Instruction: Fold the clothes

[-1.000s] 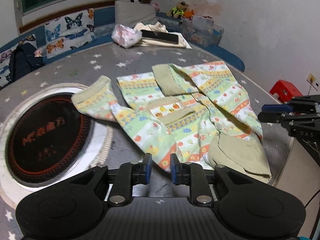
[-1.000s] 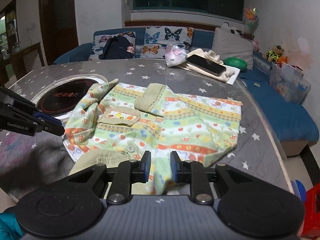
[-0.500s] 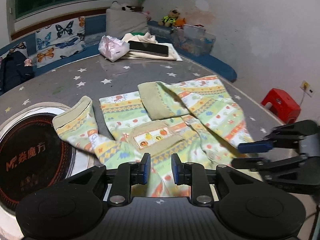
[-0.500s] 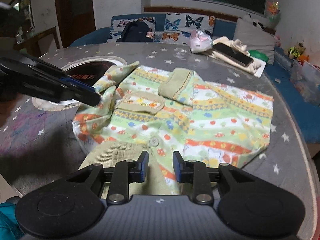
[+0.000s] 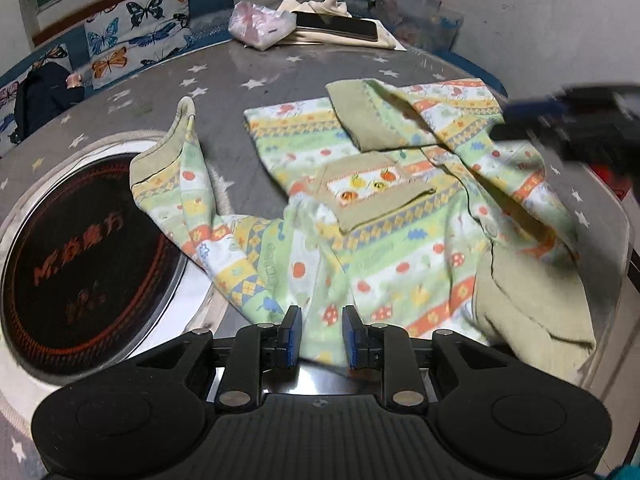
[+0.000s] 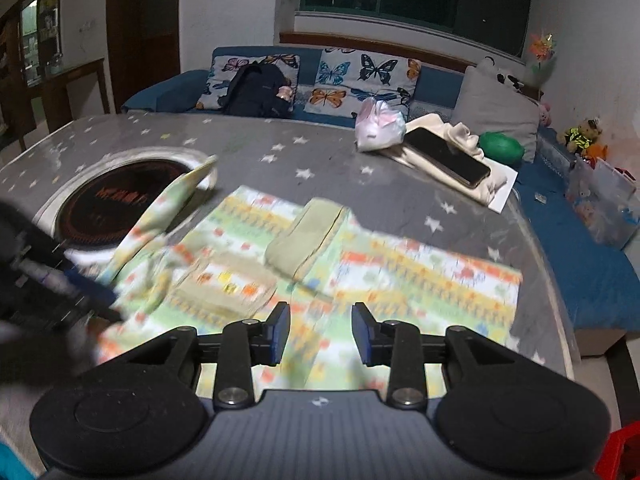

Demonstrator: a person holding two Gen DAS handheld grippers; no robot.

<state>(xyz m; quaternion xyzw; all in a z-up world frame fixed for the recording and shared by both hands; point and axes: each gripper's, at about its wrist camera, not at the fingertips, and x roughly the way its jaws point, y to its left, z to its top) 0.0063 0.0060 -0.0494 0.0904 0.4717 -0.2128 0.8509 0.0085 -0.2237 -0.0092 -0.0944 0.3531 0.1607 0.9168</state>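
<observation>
A child's striped shirt (image 5: 400, 216) with green, yellow and orange bands and khaki trim lies crumpled on the grey star-print table (image 5: 280, 68). Its left sleeve (image 5: 188, 184) reaches over the round black hob. My left gripper (image 5: 323, 336) is open at the shirt's near hem, with a fold of cloth lying between its blue pads. My right gripper (image 6: 321, 332) hovers open, jaws wide, over the shirt (image 6: 360, 264), which is blurred by motion. Each gripper shows as a dark blur in the other's view: the right gripper (image 5: 568, 124), the left gripper (image 6: 52, 292).
A round black hob (image 5: 84, 248) is set into the table at the left. At the far edge lie a pink-white plastic bag (image 6: 378, 126) and a phone (image 6: 448, 156) on cream cloth. A blue sofa with butterfly cushions (image 6: 360, 76) stands behind. The table's edge is close on the right.
My left gripper has come down to the shirt's near hem, which now lies between its pads. The right gripper's jaws have widened, and it has swung in over the shirt.
</observation>
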